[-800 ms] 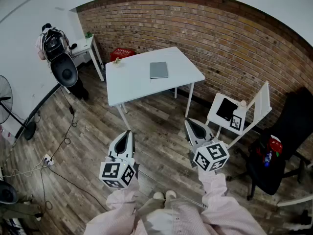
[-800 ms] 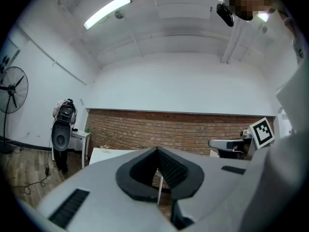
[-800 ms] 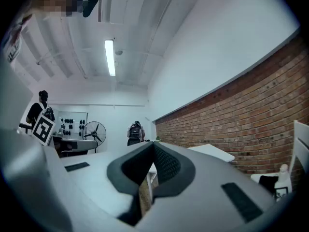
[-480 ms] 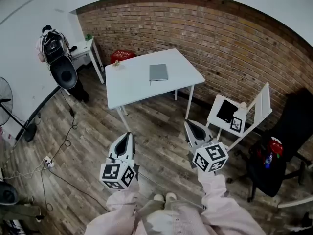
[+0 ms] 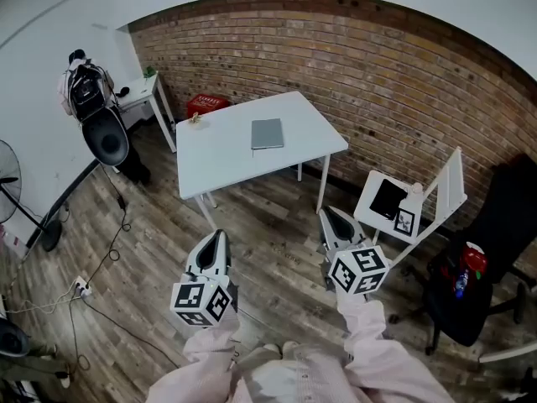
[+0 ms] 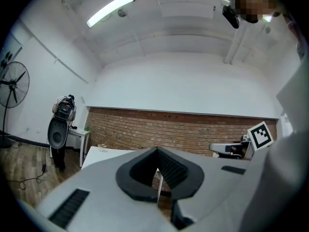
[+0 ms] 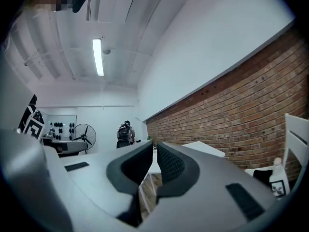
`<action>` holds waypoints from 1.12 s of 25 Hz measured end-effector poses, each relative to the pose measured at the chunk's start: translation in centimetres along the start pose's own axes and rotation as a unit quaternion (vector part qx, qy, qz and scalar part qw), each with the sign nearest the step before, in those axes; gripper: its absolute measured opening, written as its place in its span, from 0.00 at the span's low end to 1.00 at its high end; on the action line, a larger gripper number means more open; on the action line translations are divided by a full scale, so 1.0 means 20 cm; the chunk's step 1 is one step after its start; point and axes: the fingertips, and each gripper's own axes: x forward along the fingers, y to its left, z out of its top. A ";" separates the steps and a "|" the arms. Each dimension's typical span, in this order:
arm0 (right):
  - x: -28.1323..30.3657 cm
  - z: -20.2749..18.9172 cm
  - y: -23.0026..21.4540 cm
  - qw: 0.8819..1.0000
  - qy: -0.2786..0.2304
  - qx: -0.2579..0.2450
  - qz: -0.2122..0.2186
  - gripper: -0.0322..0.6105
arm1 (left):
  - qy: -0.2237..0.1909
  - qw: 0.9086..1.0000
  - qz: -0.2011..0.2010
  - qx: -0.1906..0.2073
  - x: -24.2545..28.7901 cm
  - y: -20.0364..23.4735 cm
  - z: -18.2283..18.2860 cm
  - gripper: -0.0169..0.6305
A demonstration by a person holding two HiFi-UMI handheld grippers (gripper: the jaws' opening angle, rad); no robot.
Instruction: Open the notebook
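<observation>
A grey closed notebook (image 5: 268,133) lies flat near the middle of a white table (image 5: 218,154) by the brick wall, some distance ahead of me. Both grippers are held level over the wooden floor, well short of the table. My left gripper (image 5: 215,240) has its jaws together with nothing between them; from its own view (image 6: 157,152) the table's corner (image 6: 99,154) shows behind the tips. My right gripper (image 5: 334,217) is likewise shut and empty (image 7: 154,148), with the table top (image 7: 205,148) beyond it.
To the right stand a white folding chair (image 5: 436,193) carrying a black tablet (image 5: 388,198) and a black office chair (image 5: 474,296). To the left are a speaker (image 5: 106,134), a small side table (image 5: 141,89), a red crate (image 5: 205,104), a fan (image 5: 10,187) and floor cables (image 5: 105,254).
The table and notebook sit slightly lower and nearer in the head view. Both grippers keep the same pose and stay shut.
</observation>
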 end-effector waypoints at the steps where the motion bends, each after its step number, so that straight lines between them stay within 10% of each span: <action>1: 0.00 0.00 -0.02 1.000 0.001 0.001 -0.001 0.08 | 0.000 1.000 0.000 -0.001 0.02 -0.01 -0.01 0.01; 13: 0.11 -0.09 -0.16 1.000 0.014 0.011 -0.013 0.32 | 0.025 0.999 0.018 -0.014 0.12 0.03 -0.13 0.01; 28: 0.48 -0.27 -0.33 0.998 0.063 0.019 -0.023 0.33 | 0.054 0.998 0.018 -0.027 0.48 0.21 -0.27 0.01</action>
